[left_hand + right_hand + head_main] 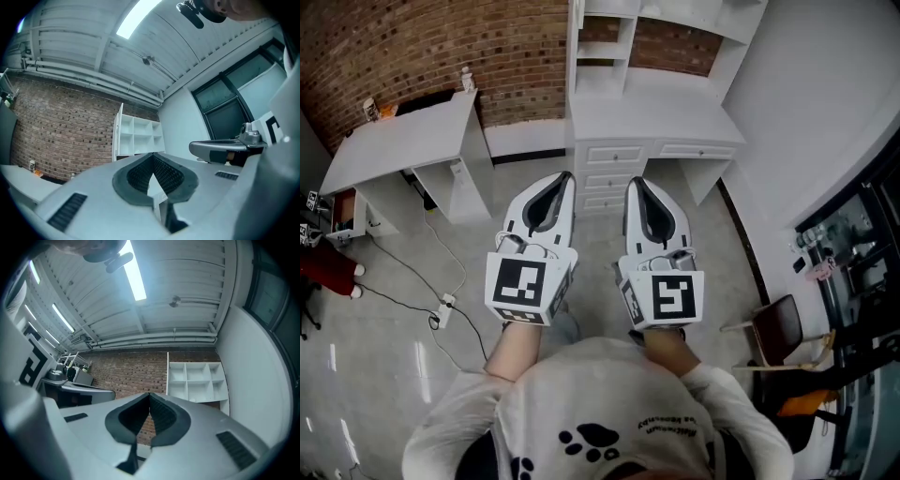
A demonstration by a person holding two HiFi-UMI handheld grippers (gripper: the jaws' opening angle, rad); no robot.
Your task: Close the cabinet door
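Note:
A white desk (652, 120) with drawers carries a white shelf unit (609, 56) against the brick wall, straight ahead of me. A thin white door panel (576, 33) stands out from the unit's left edge, seen edge-on as the door panel (116, 133) in the left gripper view and the door panel (167, 373) in the right gripper view. My left gripper (566, 175) and right gripper (634, 180) are held side by side, well short of the desk, pointing at it. The left gripper (153, 154) is shut with nothing in it. The right gripper (149, 393) is also shut and holds nothing.
A second white desk (394, 141) stands at the left by the brick wall. Cables and a power strip (443, 307) lie on the floor at my left. A brown chair (776, 328) and dark glass partitions (862, 253) are at the right.

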